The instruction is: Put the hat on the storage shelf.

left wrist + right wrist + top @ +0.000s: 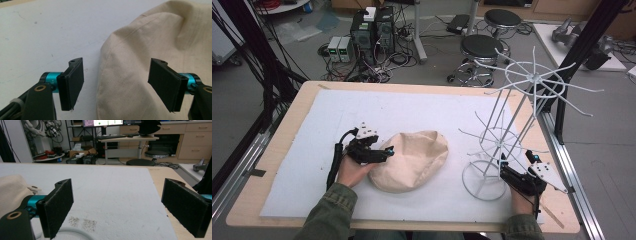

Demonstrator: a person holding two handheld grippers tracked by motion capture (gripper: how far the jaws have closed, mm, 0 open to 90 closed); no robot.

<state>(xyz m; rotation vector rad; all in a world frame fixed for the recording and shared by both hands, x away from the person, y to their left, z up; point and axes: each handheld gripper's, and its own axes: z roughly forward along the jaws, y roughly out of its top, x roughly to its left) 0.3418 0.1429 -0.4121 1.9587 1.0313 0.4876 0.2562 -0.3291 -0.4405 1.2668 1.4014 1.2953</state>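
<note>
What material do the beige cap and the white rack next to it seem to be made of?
The beige cap looks like woven cotton or canvas, matte: it shows stitched seams and soft folds in the left gripper view. The white rack looks like thin metal wire with a white coating: its rods are stiff and slim. Coated metal is a guess.

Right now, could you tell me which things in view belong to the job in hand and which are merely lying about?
In the job: cream cloth hat, left gripper open at its edge, white wire rack, right gripper open by the rack's base.

Lying about: black stools, computer boxes on the floor.
</note>
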